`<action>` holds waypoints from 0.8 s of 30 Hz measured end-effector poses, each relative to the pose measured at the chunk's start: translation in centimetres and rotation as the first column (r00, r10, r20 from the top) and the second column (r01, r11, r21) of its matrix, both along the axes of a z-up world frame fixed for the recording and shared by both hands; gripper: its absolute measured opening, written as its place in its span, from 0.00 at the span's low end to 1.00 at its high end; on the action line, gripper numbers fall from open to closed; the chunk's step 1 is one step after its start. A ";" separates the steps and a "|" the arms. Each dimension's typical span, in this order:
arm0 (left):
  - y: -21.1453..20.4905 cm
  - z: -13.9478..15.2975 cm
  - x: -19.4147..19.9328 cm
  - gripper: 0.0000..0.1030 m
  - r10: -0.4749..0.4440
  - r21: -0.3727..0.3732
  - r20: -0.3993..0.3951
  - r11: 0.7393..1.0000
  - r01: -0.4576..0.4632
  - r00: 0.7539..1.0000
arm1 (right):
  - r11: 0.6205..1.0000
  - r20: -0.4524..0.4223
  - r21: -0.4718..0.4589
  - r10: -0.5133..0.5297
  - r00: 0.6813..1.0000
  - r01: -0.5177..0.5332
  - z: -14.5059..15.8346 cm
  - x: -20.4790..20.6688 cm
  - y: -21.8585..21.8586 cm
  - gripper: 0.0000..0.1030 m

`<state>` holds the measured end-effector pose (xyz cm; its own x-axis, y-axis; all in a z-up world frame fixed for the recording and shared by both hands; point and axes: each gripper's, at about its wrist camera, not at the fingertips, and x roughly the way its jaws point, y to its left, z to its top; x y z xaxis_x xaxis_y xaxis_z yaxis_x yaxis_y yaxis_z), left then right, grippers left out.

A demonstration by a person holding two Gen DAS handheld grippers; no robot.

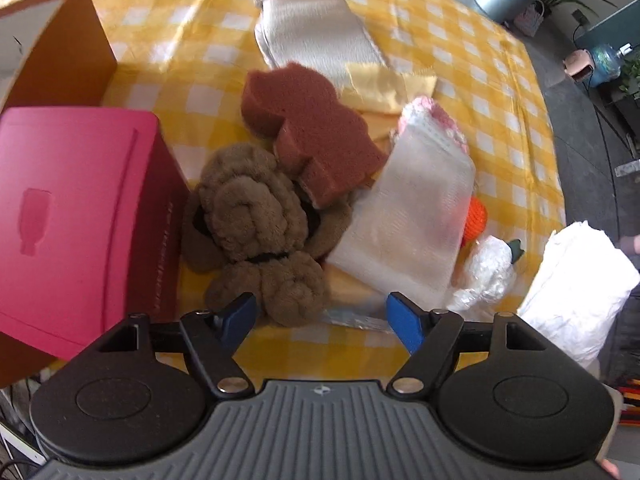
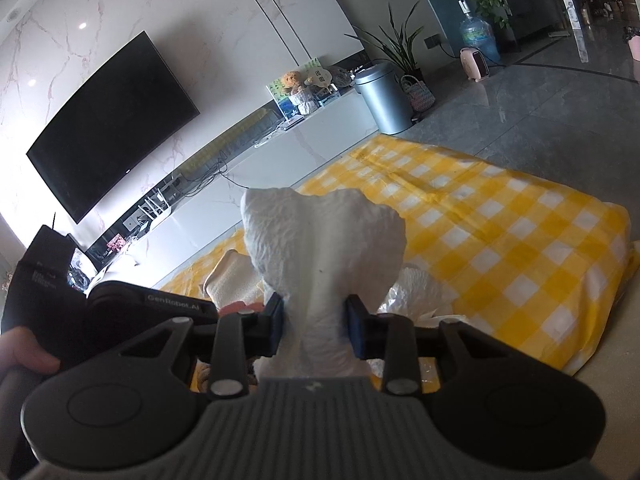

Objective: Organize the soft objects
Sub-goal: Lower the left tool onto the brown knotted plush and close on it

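Left wrist view: the left gripper [image 1: 322,316] hung over the pile on the yellow checked cloth [image 1: 472,92] with its blue pads spread wide and nothing between them. Right under the jaws sat the brown plush toy [image 1: 256,224], touching the magenta box [image 1: 76,216] on one side and a brown sponge [image 1: 312,132] on the other. A translucent pouch [image 1: 412,220] leaned against the sponge, with a cream mitt [image 1: 316,36] beyond. The plush looked like the next pick; a clean grab would mean coming straight down on its rolled middle, clear of the sponge's edge, and closing firmly, since it would squash.

Right wrist view: the right gripper [image 2: 314,330] was clamped on a wad of white quilted padding [image 2: 324,248], pinched at its narrow waist and fanning out above the pads, lifted over the cloth. That hold looked secure. Best to keep it raised so its trailing end did not drag through the pile, with the person's hand [image 2: 24,350] and the other gripper close at the left.
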<state>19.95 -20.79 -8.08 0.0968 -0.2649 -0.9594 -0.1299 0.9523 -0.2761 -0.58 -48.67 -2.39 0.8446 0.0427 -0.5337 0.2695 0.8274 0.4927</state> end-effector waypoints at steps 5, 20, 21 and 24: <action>-1.0 -2.6 1.4 0.82 0.100 0.163 -0.143 0.984 -0.077 0.985 | 1.000 0.014 -0.004 0.014 1.000 -0.014 0.1 -0.2 0.2 0.34; -5.0 -4.9 0.5 0.79 0.078 0.421 -0.020 0.905 -0.062 0.997 | 0.999 0.022 0.039 0.006 1.000 -0.007 -0.4 -0.6 -1.2 0.34; -4.8 -5.0 0.4 0.68 0.078 0.415 -0.024 0.908 -0.061 0.997 | 0.999 0.028 0.036 0.010 1.000 -0.011 -0.3 -0.6 -1.1 0.34; -4.6 -5.1 0.4 0.59 0.050 0.378 -0.049 0.926 -0.027 0.998 | 0.999 0.040 0.037 0.020 0.999 -0.021 -0.1 -0.7 -0.9 0.34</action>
